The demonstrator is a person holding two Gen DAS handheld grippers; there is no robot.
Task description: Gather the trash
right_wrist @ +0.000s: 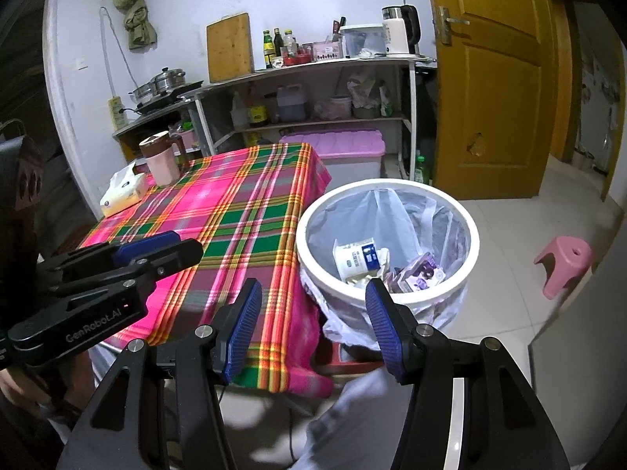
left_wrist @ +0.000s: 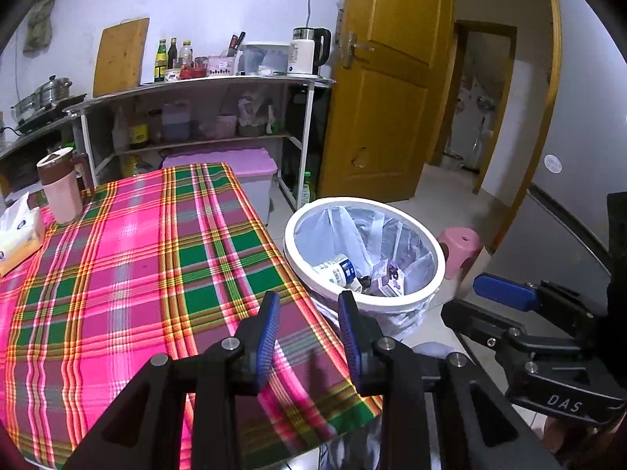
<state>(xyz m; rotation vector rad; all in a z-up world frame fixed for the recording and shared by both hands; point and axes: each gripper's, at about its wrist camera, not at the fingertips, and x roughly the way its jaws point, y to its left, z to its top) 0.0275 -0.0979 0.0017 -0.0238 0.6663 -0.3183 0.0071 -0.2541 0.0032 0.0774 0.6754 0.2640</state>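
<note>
**Table looks cleared, trash sits in the bin**

On the left of the plaid tablecloth (left_wrist: 129, 258) stand only a tissue box (left_wrist: 17, 235) and a lidded pink cup (left_wrist: 58, 186), both at the far corner; neither reads as trash, and the rest of the cloth shows nothing loose; I judge the collecting to be largely done, with perhaps nothing left on this table. The left gripper (left_wrist: 309, 333) hangs over the table's near right edge, its blue pads apart with only cloth seen between them, holding nothing; the right gripper (right_wrist: 313, 325) hovers beside the table and just before the bin, jaws spread wide and empty. Right of the table stands the white trash bin (right_wrist: 309, 250), lined with a clear bag, mouth upward; inside lie a white-and-blue carton (right_wrist: 354, 258) on its side, long axis running roughly left to right with its end toward the table, and a purple wrapper (right_wrist: 421, 274) lying flat and tilted against the right wall.
</note>
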